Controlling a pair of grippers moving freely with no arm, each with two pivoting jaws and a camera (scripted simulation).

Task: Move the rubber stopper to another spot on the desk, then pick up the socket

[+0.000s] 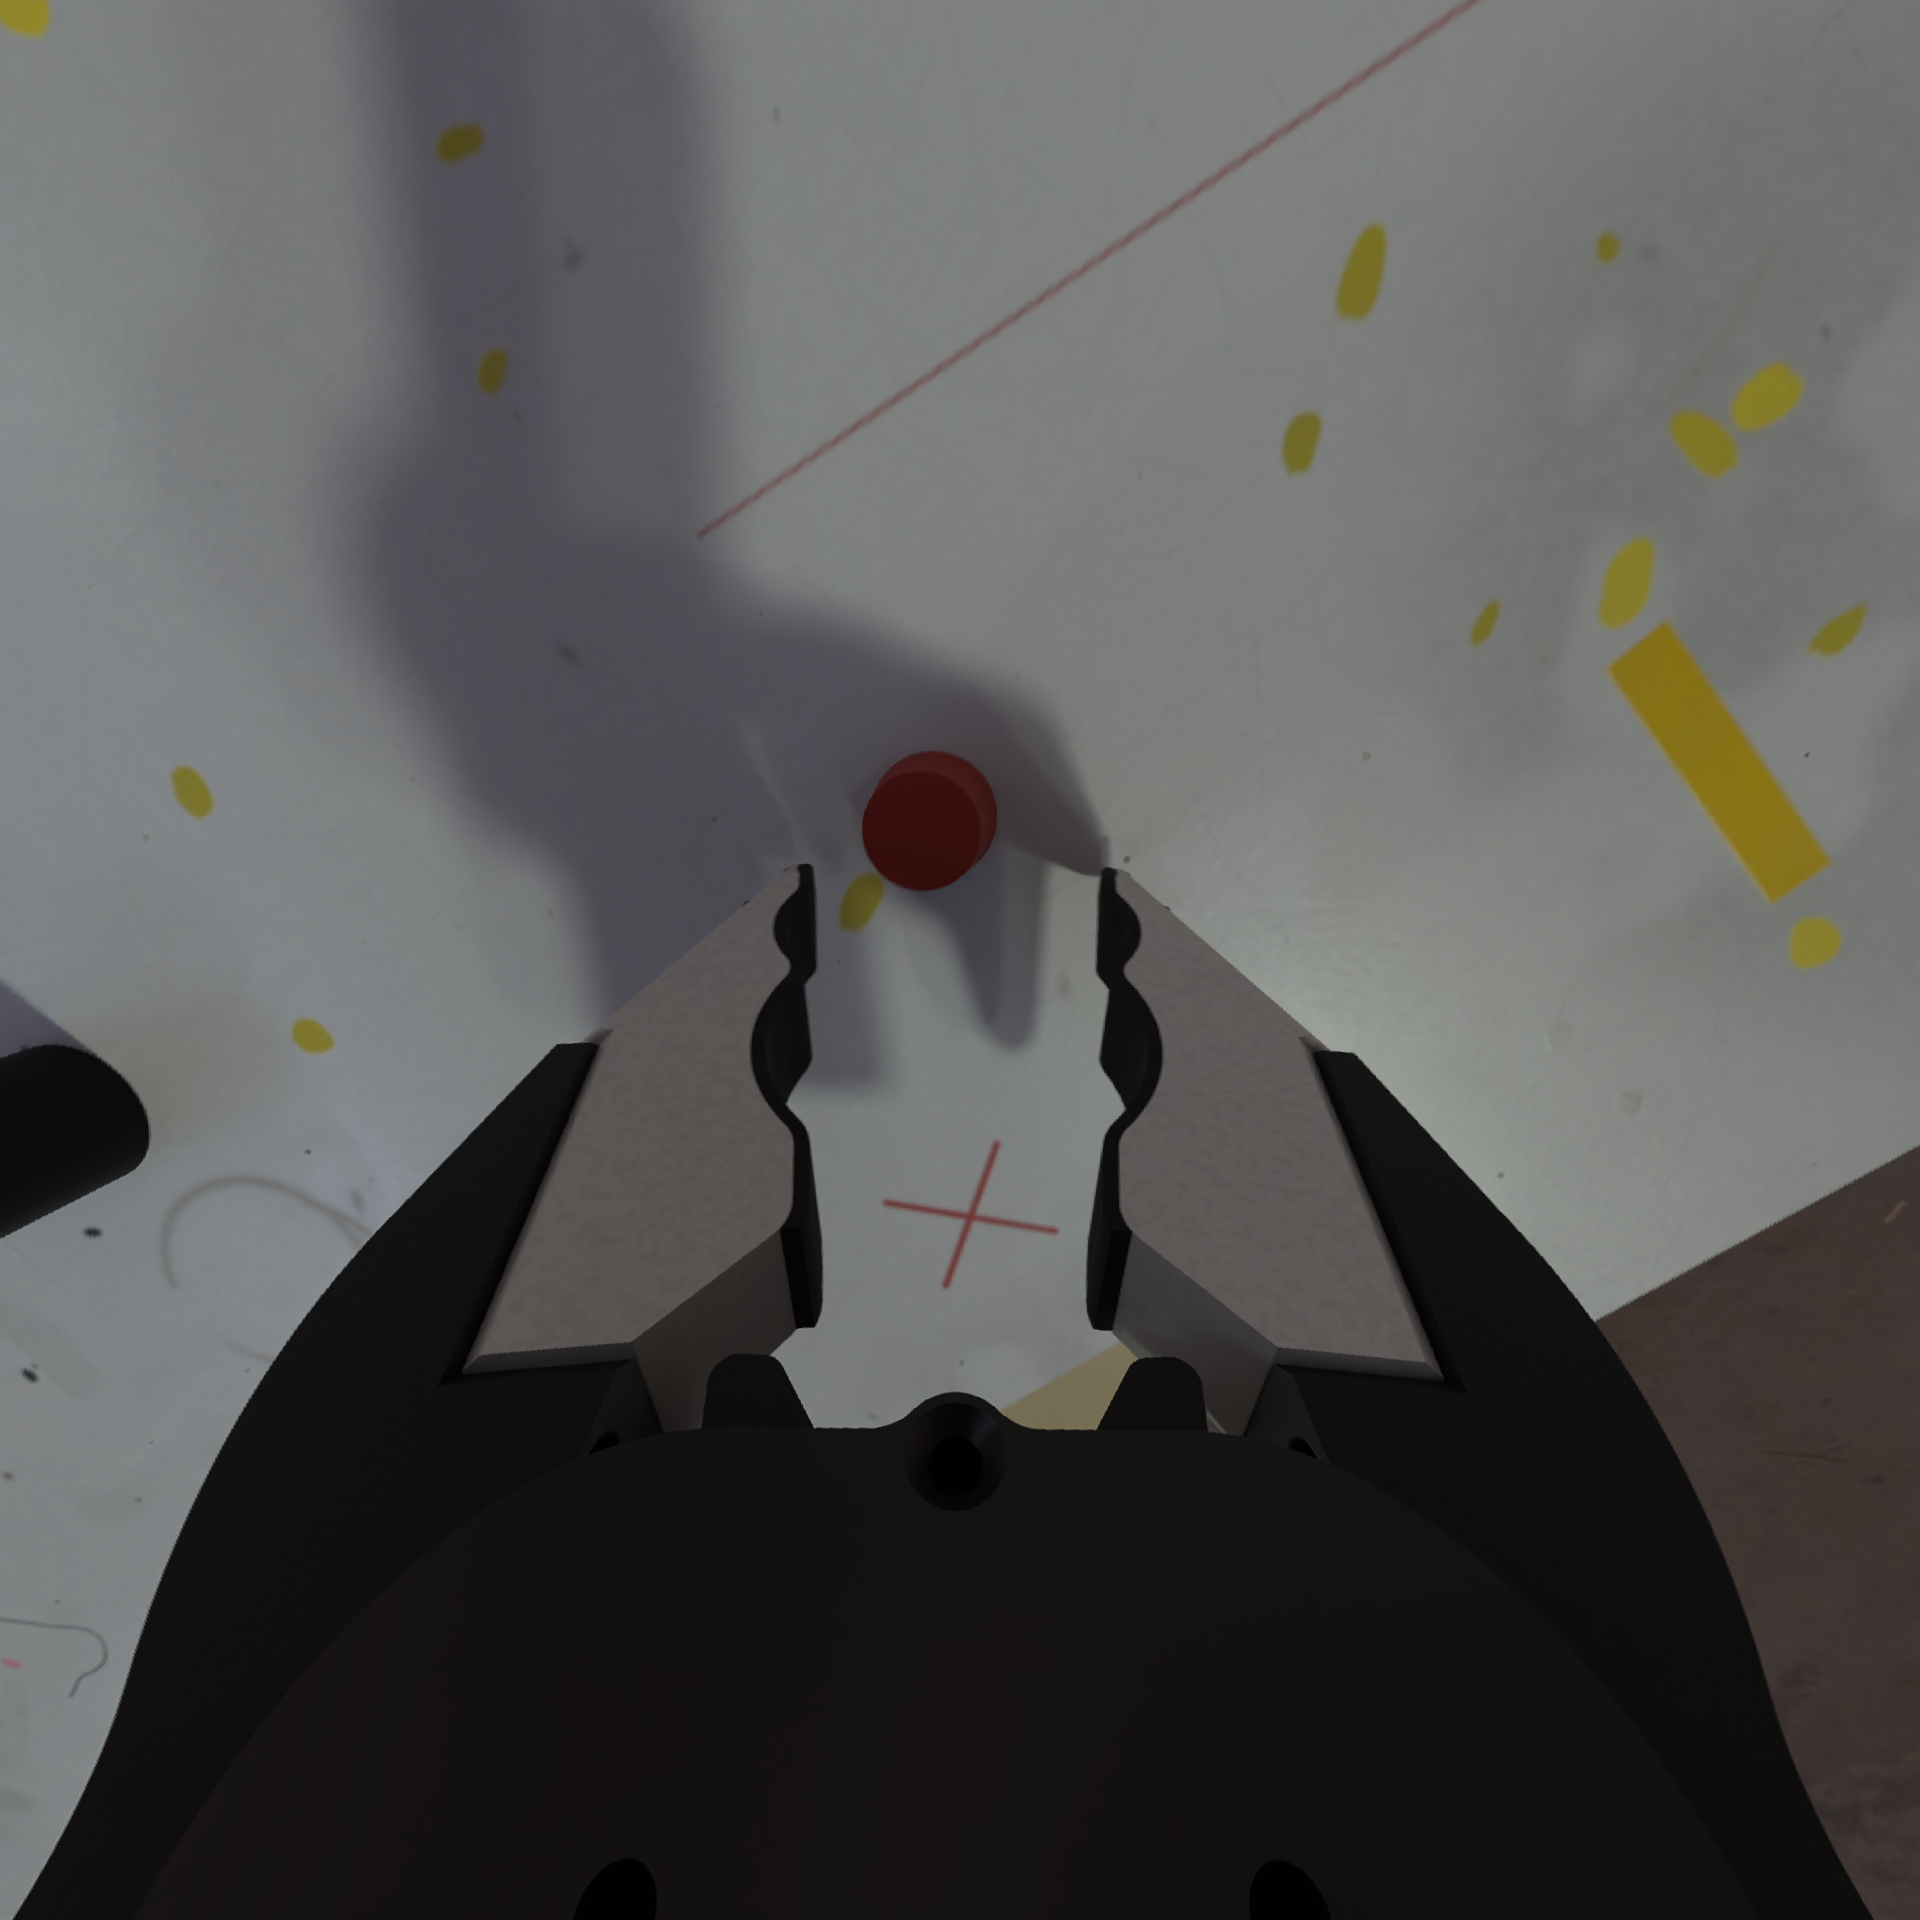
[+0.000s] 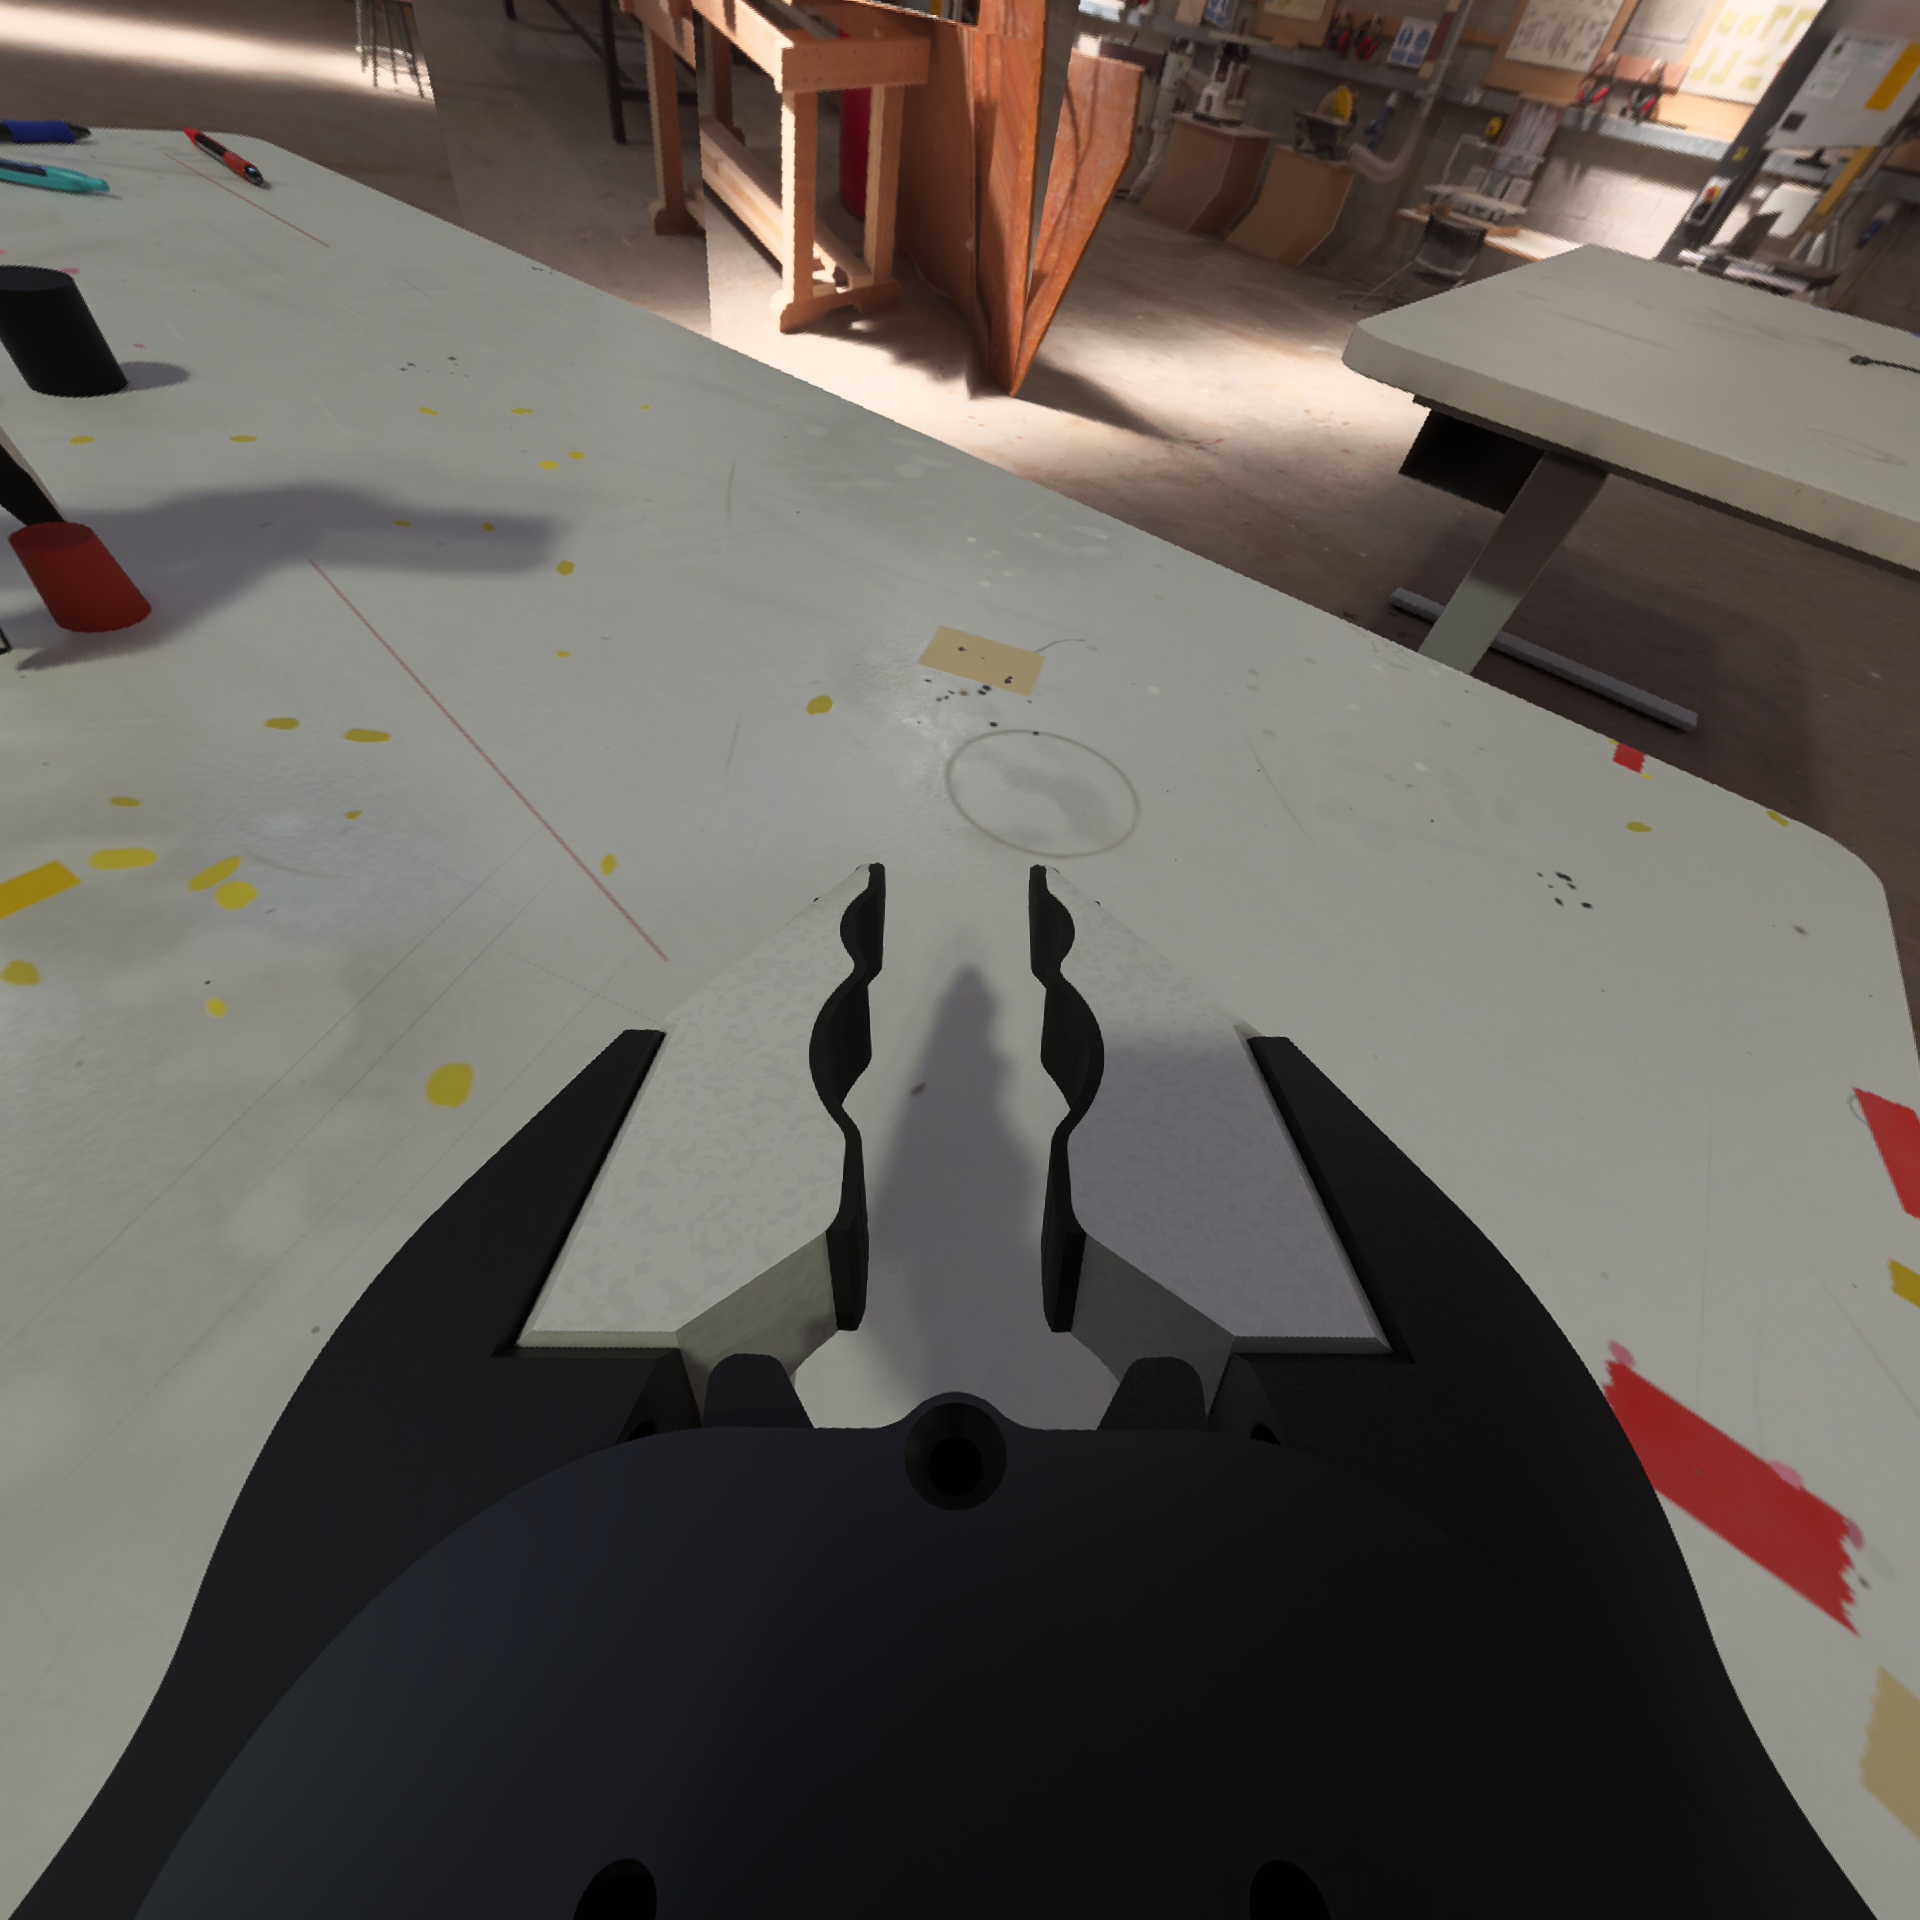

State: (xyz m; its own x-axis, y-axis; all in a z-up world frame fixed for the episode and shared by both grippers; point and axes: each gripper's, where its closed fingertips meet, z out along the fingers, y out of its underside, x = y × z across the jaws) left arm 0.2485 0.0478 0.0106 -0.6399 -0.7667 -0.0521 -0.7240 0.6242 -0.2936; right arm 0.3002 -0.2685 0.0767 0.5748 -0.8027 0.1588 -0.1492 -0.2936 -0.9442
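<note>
Red rubber stopper (image 1: 928, 821), a short cylinder, stands on the pale, paint-flecked bench (image 1: 1351, 727) at twelve o'clock from our left hand-held gripper (image 1: 956, 883), just beyond its fingertips and apart from them; the jaws stand wide and hold nothing. At nine o'clock, near the frame's edge, we see the black cylindrical socket (image 1: 62, 1132) lying well apart from the stopper. Our right hand-held gripper (image 2: 956, 883) hangs over bare bench with its jaws parted more narrowly, also empty; from there stopper and socket sit at about ten o'clock.
</note>
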